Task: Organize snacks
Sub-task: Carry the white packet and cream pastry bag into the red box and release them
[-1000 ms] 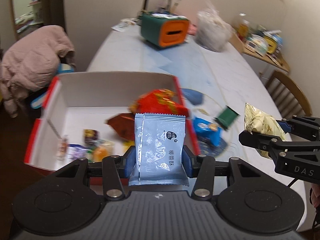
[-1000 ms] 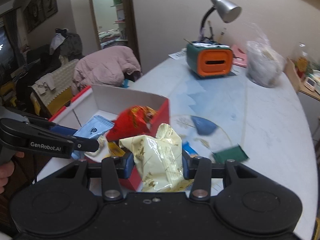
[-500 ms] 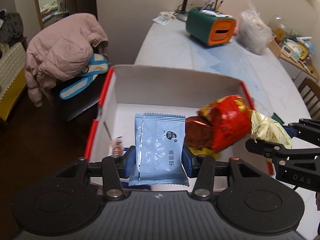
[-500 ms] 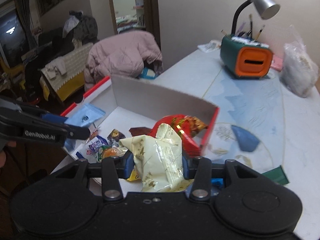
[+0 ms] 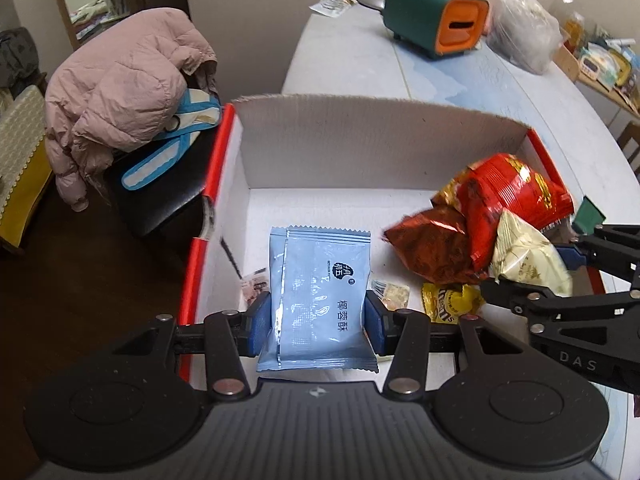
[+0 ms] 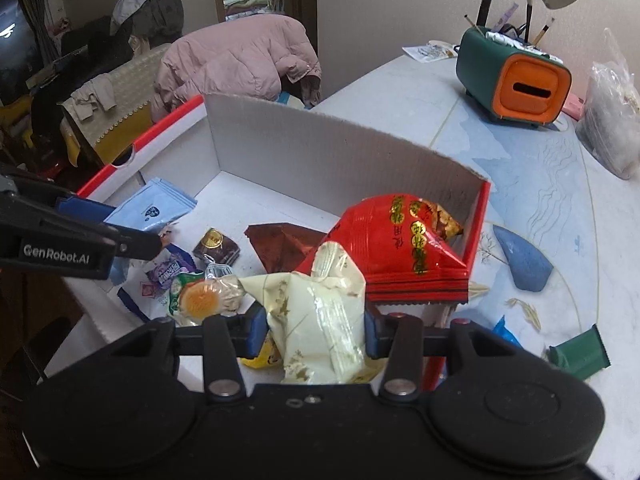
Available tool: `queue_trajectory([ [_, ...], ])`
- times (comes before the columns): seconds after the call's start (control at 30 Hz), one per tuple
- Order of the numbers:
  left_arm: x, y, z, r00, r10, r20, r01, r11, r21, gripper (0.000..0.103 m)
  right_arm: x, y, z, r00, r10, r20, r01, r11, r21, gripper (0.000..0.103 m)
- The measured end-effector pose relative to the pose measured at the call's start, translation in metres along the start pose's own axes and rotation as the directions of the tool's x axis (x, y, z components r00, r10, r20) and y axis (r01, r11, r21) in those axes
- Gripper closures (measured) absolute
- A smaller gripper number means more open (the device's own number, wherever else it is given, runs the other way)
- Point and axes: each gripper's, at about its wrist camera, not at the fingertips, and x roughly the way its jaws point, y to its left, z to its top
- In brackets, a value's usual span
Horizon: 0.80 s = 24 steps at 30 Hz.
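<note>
Left wrist view: the left gripper [image 5: 318, 318] has its jaws closed partway on a pale blue snack packet [image 5: 320, 296], which hangs upright between the blue pads above the floor of a white cardboard box with a red rim [image 5: 216, 184]. A second ago this packet was poised over the near edge of the box, with loose snacks on the counter [image 5: 440, 92] visible beyond it; both hands have since travelled leftward and downward, so the box interior now fills the view. To the right in the box lie a dark red foil bag [image 5: 432, 248] and a bright red bag [image 5: 516, 196], with a yellow candy pouch [image 5: 450, 302] below them. At far right the right gripper [image 5: 532, 276] carries a cream-coloured wrapper [image 5: 524, 264] over the box's right side. Right wrist view: from left, the left gripper [image 6: 132, 236] with the blue packet [image 6: 154, 208] sits low inside the box, small wrapped sweets [image 6: 200, 292] lie on the floor, and the right gripper [image 6: 314, 330] has its jaws pinched narrowly on the crumpled cream wrapper [image 6: 320, 312], just in front of the red bag [image 6: 404, 240]. A blue packet [image 6: 520, 258] and a green one [image 6: 580, 354] remain on the counter outside. Both carried snacks appear positioned for release, leaving the outside items to collect.
</note>
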Motion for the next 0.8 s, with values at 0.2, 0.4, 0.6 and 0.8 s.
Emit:
queue_trajectory([
  [0.2,0.013,-0.007,-0.005,0.999,0.004,-0.040,-0.003,0.999,0.039,0.056,0.003,0.004,-0.005,1.000,-0.013,-0.012,0.013,1.000,-0.012,0.054],
  [0.4,0.019,-0.012,-0.010,0.998,0.012,-0.058,-0.008,0.998,0.059,0.056,-0.001,0.006,-0.008,1.000,-0.024,-0.001,0.024,1.000,-0.013,0.037],
  [0.6,0.017,-0.012,-0.013,0.999,0.002,-0.051,0.001,0.999,0.049,0.048,-0.008,0.004,-0.010,1.000,-0.025,0.014,0.025,1.000,0.003,0.030],
  [0.8,0.004,-0.011,-0.016,0.999,-0.023,-0.023,0.024,0.999,0.031,0.042,-0.024,0.001,-0.011,0.999,-0.006,0.048,0.005,1.000,0.022,0.022],
])
